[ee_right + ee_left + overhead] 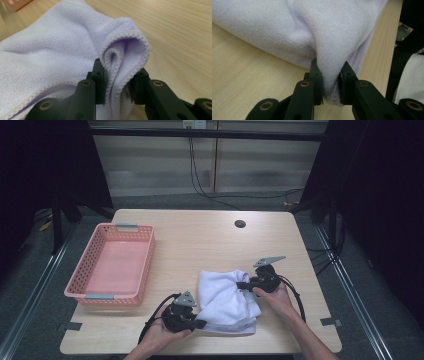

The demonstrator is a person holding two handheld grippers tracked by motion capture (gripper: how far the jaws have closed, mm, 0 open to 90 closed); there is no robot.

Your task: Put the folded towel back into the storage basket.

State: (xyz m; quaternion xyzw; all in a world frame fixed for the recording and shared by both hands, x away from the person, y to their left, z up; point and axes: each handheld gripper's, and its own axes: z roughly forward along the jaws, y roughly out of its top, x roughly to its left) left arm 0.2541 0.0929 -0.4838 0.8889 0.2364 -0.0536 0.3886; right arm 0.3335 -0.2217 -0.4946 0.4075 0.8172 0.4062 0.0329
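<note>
Both hand-held grippers clamped on towel corners; grips look shallow.
Left hand-held gripper (331,86) and right hand-held gripper (117,82) pinch the white towel (225,297); lifting could slip bunched layers free.

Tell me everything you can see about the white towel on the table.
The white towel is soft terry cloth with a stitched hem, loosely bunched and folded on the wooden table, right of the pink basket. The left claw pinches its near corner; the right claw clamps folded hem layers on its far right side.

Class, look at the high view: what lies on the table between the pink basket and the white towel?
Nothing: between the basket and the towel the high view shows bare table.
</note>
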